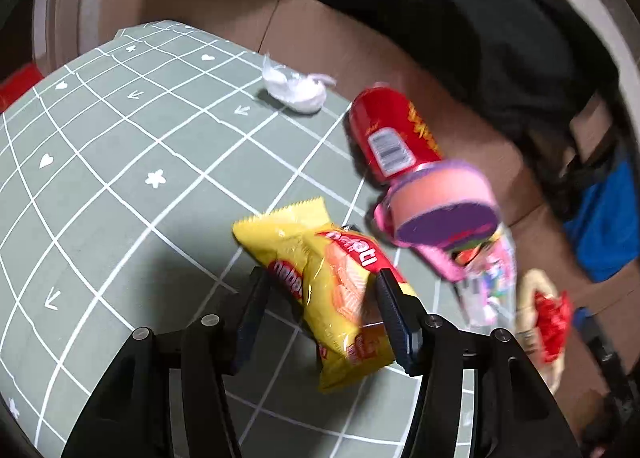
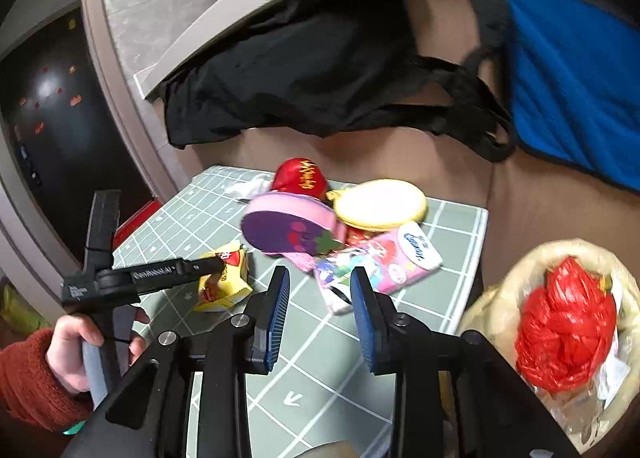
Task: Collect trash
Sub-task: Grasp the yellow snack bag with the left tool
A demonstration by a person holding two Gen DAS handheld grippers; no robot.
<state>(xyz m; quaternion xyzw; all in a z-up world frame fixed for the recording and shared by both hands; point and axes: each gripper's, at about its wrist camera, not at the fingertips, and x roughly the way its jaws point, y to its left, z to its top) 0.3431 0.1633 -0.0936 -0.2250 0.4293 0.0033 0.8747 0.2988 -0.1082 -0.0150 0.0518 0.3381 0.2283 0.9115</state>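
- Yellow snack wrapper [image 1: 340, 298]: we found it lying on the green gridded surface [image 1: 120, 178], between the parted fingers of our left hand-held gripper [image 1: 320, 310], long axis running roughly along them; not visibly clamped.
- Right hand-held gripper [image 2: 320, 306]: apart, empty, farther from the wrapper.
- Trash bag [image 2: 600, 266]: at our right.

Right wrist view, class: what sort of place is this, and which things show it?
Probably a home floor: a gridded mat on brown flooring, strewn with a snack packet and tissues, beside a bin bag.
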